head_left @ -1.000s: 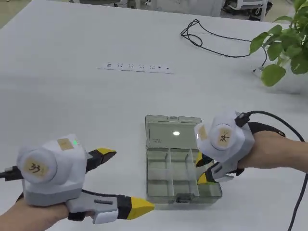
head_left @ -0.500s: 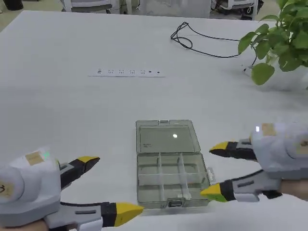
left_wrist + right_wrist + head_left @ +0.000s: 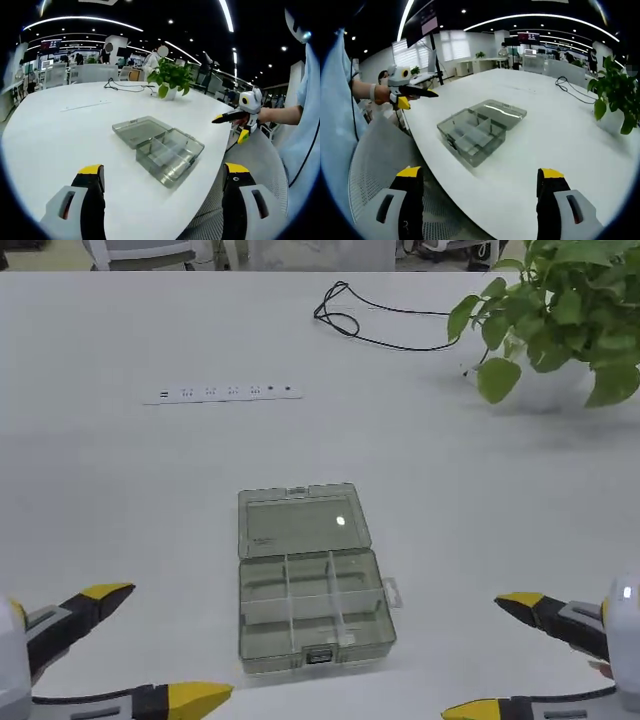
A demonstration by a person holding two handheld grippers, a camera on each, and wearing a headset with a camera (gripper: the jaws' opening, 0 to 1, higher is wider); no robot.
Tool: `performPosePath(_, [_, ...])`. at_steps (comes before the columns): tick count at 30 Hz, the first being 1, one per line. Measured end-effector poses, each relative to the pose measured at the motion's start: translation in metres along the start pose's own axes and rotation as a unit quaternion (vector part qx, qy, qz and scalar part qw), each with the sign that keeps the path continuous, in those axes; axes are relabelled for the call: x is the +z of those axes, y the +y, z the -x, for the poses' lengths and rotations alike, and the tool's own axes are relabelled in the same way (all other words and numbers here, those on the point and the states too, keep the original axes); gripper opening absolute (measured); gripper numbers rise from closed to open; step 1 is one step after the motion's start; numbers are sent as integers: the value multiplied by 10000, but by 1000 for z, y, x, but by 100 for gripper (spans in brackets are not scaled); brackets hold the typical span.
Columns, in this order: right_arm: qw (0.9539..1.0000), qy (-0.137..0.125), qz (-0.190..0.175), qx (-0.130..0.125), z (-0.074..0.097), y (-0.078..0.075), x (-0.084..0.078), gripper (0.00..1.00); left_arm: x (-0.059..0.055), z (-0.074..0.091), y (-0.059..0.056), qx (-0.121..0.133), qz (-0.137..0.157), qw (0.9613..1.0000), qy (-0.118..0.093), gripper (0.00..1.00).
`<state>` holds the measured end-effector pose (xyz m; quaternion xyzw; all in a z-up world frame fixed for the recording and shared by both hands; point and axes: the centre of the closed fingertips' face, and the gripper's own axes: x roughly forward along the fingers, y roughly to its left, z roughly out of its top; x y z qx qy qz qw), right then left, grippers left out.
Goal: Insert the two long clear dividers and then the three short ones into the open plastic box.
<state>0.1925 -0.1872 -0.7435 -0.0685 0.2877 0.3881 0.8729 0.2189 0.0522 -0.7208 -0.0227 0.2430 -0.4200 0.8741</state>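
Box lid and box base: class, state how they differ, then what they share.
In the head view the lid lies at the back and the base in front. The lid is one undivided panel; the base is split into compartments by dividers. The lid looks shallow; the base has deeper walls. Both are clear greyish plastic, joined along one edge.

A wide white table (image 3: 120, 500) is seen. A white power strip (image 3: 222, 392) is laid flat toward its far side. Farther back, a black cable (image 3: 370, 325) is looped and run toward a leafy green plant (image 3: 560, 310), which is set at the far right in a white pot (image 3: 545, 390). In the left gripper view, long curved strip lights (image 3: 80, 20) are seen on a dark ceiling.
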Motion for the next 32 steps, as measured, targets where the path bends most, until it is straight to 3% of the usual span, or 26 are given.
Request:
performPosePath(1, [9999,-152,-78,-16,0,-2,5,100,3,-2,-2,42,-15,9999,-95,100])
performPosePath(5, [9991,-416,-1,128,3,-3,11,100,1,-10,-7,140,-143,9997,-162,100])
performPosePath(7, [9983,-558,-169,77,4,-6,12,100,0,-14,-9,189,23,9995,-234,100])
performPosePath(11, [9978,-655,-118,27,7,-3,13,100,0,-16,-15,297,7,9992,-264,100])
performPosePath(14, [9968,-794,-51,78,7,-2,19,100,3,-20,-14,438,224,9976,-489,100])
performPosePath(16, [9958,-914,-51,44,6,-1,22,100,0,-23,-11,529,212,9973,-467,100])
performPosePath(22, [9966,-821,39,97,-1,5,19,100,0,-24,-5,679,246,9963,-470,100])
performPosePath(24, [9970,-769,98,73,-2,4,17,100,-3,-24,-4,713,199,9966,-374,100])
performPosePath(32, [9970,-770,-7,64,-2,1,16,100,-6,-31,-6,710,212,9968,-315,100])
